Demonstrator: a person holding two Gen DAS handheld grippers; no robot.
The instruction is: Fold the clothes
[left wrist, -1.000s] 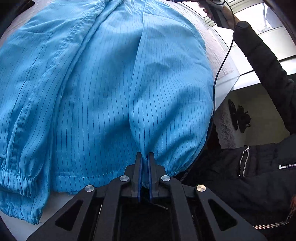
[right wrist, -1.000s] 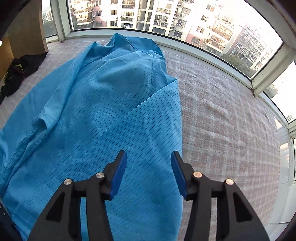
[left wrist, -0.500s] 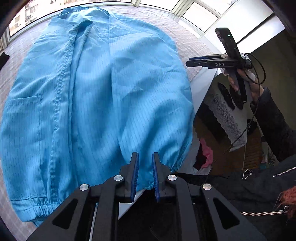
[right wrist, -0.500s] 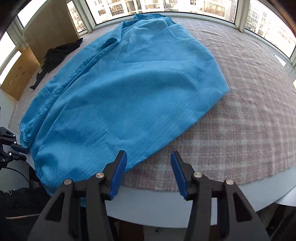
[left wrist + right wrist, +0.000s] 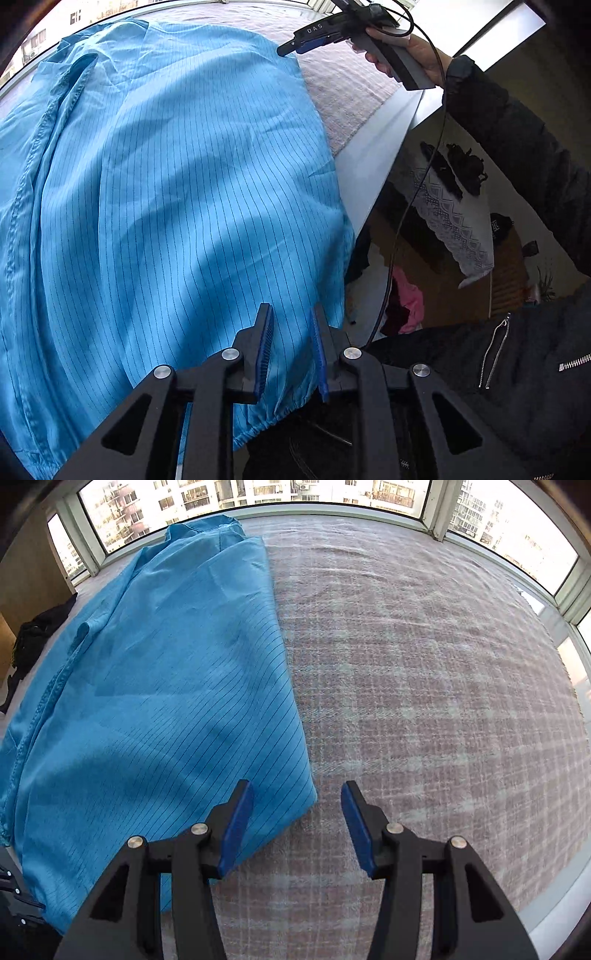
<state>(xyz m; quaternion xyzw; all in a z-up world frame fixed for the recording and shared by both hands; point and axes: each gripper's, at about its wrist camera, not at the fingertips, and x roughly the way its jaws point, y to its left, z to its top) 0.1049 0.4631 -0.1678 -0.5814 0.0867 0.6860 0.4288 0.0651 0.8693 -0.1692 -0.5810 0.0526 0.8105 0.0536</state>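
A blue pinstriped garment (image 5: pixel 166 206) lies spread on the table, its elastic cuff hanging over the near edge. My left gripper (image 5: pixel 290 317) is open just above the garment's near corner, holding nothing. The garment also shows in the right wrist view (image 5: pixel 166 701), lying flat on the left half of the table. My right gripper (image 5: pixel 297 794) is open and empty, over the garment's near right corner and the cloth beside it. The right gripper (image 5: pixel 286 50) shows in the left wrist view at the garment's far right edge.
A pinkish plaid tablecloth (image 5: pixel 424 672) covers the table, with windows (image 5: pixel 332 494) behind. A dark garment (image 5: pixel 40 627) lies at the far left. The table's white edge (image 5: pixel 373 158) runs on the right, with a lace cloth (image 5: pixel 454 225) and clutter on the floor below.
My left gripper let go of the sleeve cuff and opened wider. My right gripper stayed open and moved in over the garment's right edge.
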